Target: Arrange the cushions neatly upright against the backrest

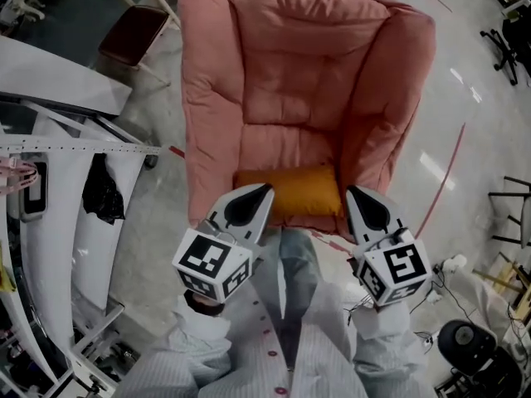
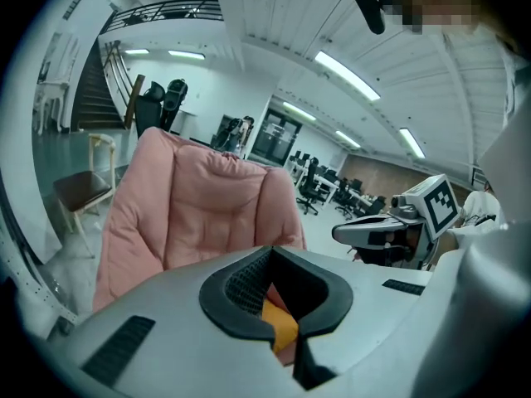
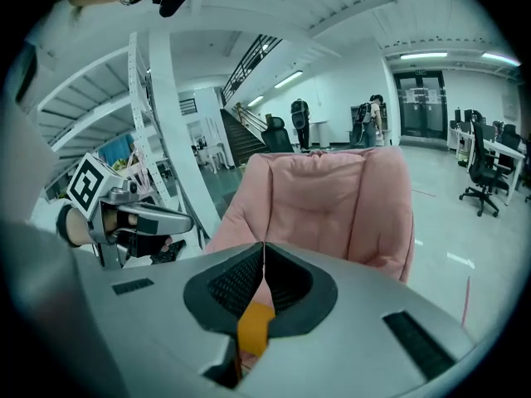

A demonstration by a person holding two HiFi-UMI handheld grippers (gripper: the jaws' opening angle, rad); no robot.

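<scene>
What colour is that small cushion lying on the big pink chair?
Orange, a mustard shade; the head view shows the cushion best.

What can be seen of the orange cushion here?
The cushion is a plain orange rectangle of soft, plump fabric with no pattern showing. It lies flat, long side across, at the front edge of the pink chair's seat, well short of the backrest and not yet upright. The left gripper overlaps its left end and the right gripper sits at its right end. Both have shut fingers with nothing between them. Whether either touches the cushion cannot be told.
</scene>
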